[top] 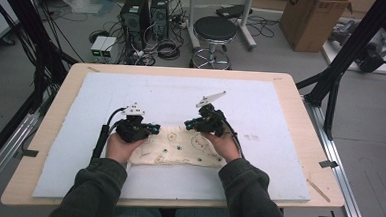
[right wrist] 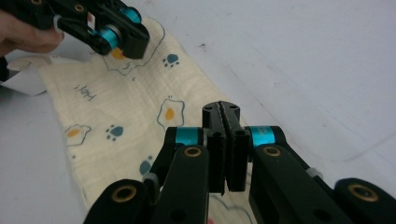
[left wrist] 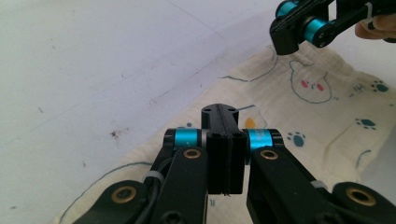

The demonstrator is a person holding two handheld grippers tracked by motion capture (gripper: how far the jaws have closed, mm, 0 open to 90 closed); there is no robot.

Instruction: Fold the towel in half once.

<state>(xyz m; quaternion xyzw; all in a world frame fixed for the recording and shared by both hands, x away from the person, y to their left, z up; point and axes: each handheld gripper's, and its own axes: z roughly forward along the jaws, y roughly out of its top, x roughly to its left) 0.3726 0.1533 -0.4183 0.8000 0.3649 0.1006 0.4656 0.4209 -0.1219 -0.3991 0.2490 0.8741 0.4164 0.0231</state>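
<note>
- The counter (top: 299,144) carried a foam mat (top: 182,93) that covered most of its top.
- A cloth (top: 181,149) lay flat on the mat, near the person's edge.
- The left gripper (top: 152,128) sat over the cloth's left end, the right gripper (top: 189,124) over its right part, the 2 pointing at each other.
- A stool (top: 214,30) stood on the floor behind the counter.

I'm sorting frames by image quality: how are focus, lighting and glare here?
High view: soft, even light, no glare, cream printed cloth slightly fuzzy. Left gripper view: black jaws sharp, white foam mat bright. Right gripper view: crisp cloth print, faint shadows.
</note>
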